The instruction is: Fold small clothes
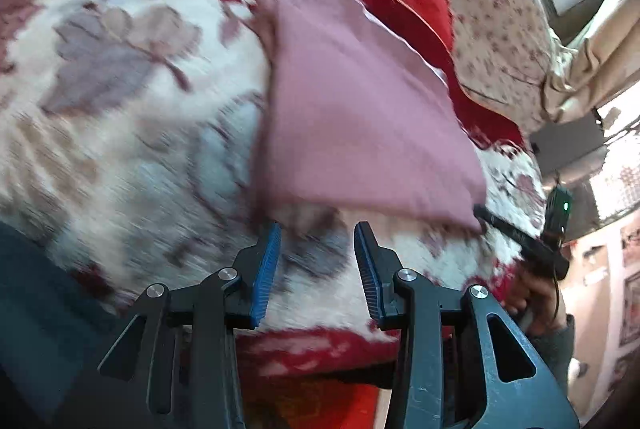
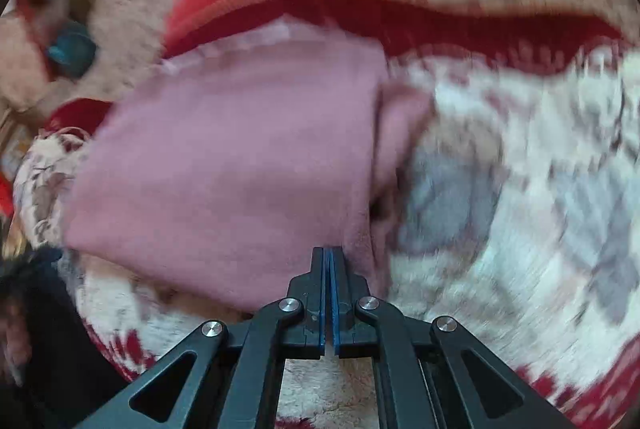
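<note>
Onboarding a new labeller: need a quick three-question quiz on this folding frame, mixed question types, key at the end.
1. True or false: the left gripper has its jaws open, with nothing between them.
2. Multiple choice: the right gripper is (A) open above the blanket, (B) shut at the near edge of the folded pink fabric garment, (C) out of view.
3. Fill in: the garment lies on a fluffy white and red floral ____.

Key: 1 true; 2 B, though blur hides whether cloth is actually pinched; 3 blanket.
</note>
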`<state>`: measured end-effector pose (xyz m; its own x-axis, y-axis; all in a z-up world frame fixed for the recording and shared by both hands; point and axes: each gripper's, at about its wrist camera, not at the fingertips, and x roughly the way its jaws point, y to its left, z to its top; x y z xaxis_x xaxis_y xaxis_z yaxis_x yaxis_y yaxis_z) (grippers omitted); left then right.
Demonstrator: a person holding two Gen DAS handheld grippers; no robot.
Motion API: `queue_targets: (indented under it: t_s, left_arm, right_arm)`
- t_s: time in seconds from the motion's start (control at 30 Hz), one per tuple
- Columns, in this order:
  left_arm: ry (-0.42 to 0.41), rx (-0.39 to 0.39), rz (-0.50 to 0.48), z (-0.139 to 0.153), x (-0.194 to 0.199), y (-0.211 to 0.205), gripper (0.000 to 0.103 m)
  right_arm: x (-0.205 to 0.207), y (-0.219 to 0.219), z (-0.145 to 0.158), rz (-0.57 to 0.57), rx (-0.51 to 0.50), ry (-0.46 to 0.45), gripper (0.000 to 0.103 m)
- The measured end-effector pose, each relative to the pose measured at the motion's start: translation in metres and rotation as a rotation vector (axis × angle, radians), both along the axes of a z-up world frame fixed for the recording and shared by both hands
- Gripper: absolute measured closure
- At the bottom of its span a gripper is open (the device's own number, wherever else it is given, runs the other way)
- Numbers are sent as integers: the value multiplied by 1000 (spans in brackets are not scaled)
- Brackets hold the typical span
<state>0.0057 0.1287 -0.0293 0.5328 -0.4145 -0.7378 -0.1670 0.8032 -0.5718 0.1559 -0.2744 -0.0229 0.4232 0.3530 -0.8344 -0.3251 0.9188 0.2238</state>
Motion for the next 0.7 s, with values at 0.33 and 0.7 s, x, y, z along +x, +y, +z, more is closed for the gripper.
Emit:
queue_targets:
  t_s: [0.33, 0.7]
  left_arm:
    - [-5, -401, 161, -37, 20, 35, 61]
    - [-100, -295, 185, -14, 35, 32, 61]
  right_arm:
    - [-2, 30, -3, 50, -43, -48, 102]
    - [-1, 28, -6, 47, -51, -60, 102]
